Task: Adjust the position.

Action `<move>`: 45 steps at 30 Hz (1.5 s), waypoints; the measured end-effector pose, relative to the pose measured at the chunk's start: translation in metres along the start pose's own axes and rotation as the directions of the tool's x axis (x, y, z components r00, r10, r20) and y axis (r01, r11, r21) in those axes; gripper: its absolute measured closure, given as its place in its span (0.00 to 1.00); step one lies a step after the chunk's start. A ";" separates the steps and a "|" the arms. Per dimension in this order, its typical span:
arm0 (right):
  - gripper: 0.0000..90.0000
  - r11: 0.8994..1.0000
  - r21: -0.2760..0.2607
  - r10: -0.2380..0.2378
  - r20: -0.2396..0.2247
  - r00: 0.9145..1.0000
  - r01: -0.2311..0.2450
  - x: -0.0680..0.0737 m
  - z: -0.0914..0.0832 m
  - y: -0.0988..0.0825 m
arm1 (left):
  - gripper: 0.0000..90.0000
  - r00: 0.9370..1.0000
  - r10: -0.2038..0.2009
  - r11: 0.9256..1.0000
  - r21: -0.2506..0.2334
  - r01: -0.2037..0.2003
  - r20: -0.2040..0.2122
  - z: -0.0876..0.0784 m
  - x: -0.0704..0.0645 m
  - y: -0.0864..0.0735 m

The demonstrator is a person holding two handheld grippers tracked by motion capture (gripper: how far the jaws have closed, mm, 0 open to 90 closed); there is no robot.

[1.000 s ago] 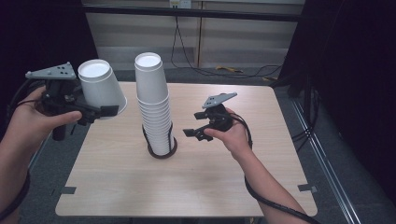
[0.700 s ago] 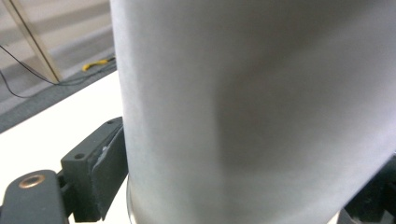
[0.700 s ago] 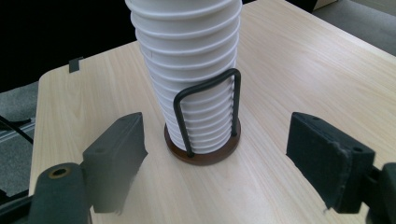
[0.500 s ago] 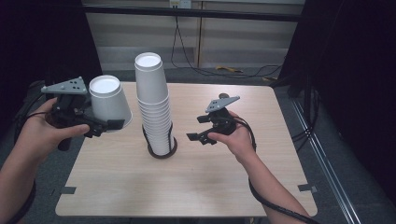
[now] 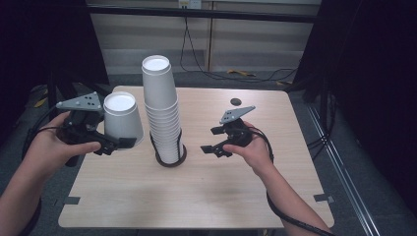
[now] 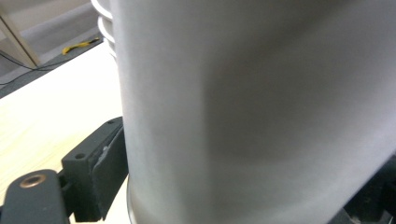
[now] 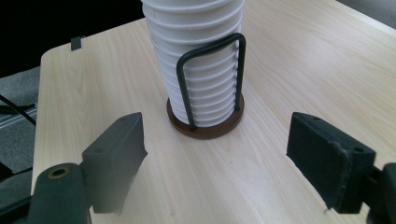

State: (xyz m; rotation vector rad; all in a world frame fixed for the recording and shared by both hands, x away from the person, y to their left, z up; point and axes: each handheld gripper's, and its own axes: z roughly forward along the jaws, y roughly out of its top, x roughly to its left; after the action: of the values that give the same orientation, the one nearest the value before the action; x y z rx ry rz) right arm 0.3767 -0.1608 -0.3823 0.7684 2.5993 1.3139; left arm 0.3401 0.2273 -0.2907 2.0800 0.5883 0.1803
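Over wood table (image 5: pixel 295 187), left tool (image 5: pixel 118 143) levelly grips inverted cup (image 5: pixel 122 118).

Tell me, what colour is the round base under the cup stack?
Dark brown base, clearest in the right gripper view.

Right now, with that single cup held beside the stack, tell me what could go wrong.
1. The left hand-held gripper pinches the inverted paper cup low on its thin wall; squeezing harder may crush it.
2. The cup hangs close to the tall cup stack, which leans in its wire holder; a bump could topple it.
3. The right hand-held gripper waits open and apart, steadying nothing.
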 end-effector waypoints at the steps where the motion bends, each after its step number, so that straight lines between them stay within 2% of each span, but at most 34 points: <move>1: 0.21 1.000 0.003 -0.002 0.002 1.000 0.002 0.000 -0.001 -0.001 | 0.13 1.000 0.004 1.000 0.003 -0.004 0.009 0.001 -0.002 0.000; 17: 0.21 0.999 0.045 -0.014 -0.019 1.000 0.015 -0.001 -0.008 -0.016 | 0.13 0.996 0.054 0.996 0.072 -0.059 0.068 0.020 -0.022 0.004; 19: 0.21 0.999 0.044 -0.014 -0.019 1.000 0.015 -0.002 -0.008 -0.017 | 0.13 0.996 0.047 0.996 0.073 -0.052 0.071 0.022 -0.024 0.004; 30: 0.21 0.998 0.059 -0.013 -0.032 0.999 0.015 -0.004 -0.016 -0.022 | 0.13 0.991 0.084 0.990 0.103 -0.095 0.106 0.034 -0.035 0.011; 34: 0.21 0.998 0.065 -0.017 -0.042 0.999 0.019 -0.004 -0.018 -0.024 | 0.13 0.989 0.091 0.990 0.098 -0.102 0.118 0.040 -0.039 0.013; 35: 0.21 0.997 0.076 -0.018 -0.042 0.999 0.022 -0.004 -0.020 -0.026 | 0.14 0.987 0.102 0.988 0.102 -0.115 0.126 0.044 -0.042 0.014; 41: 0.21 0.996 0.085 -0.017 -0.049 0.999 0.021 -0.005 -0.023 -0.029 | 0.14 0.983 0.112 0.985 0.111 -0.129 0.143 0.056 -0.049 0.018; 42: 0.21 0.996 0.084 -0.018 -0.055 0.998 0.023 -0.005 -0.024 -0.029 | 0.14 0.981 0.124 0.983 0.116 -0.142 0.147 0.058 -0.049 0.019; 45: 0.21 0.995 0.094 -0.027 -0.055 0.998 0.032 -0.005 -0.026 -0.029 | 0.14 0.982 0.121 0.982 0.124 -0.140 0.147 0.064 -0.051 0.020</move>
State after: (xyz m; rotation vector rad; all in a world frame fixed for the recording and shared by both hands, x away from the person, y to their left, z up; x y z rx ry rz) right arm 0.3610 -0.1963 -0.3900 0.7150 2.7213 1.2280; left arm 0.3243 0.1457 -0.3047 2.2425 0.3882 0.0719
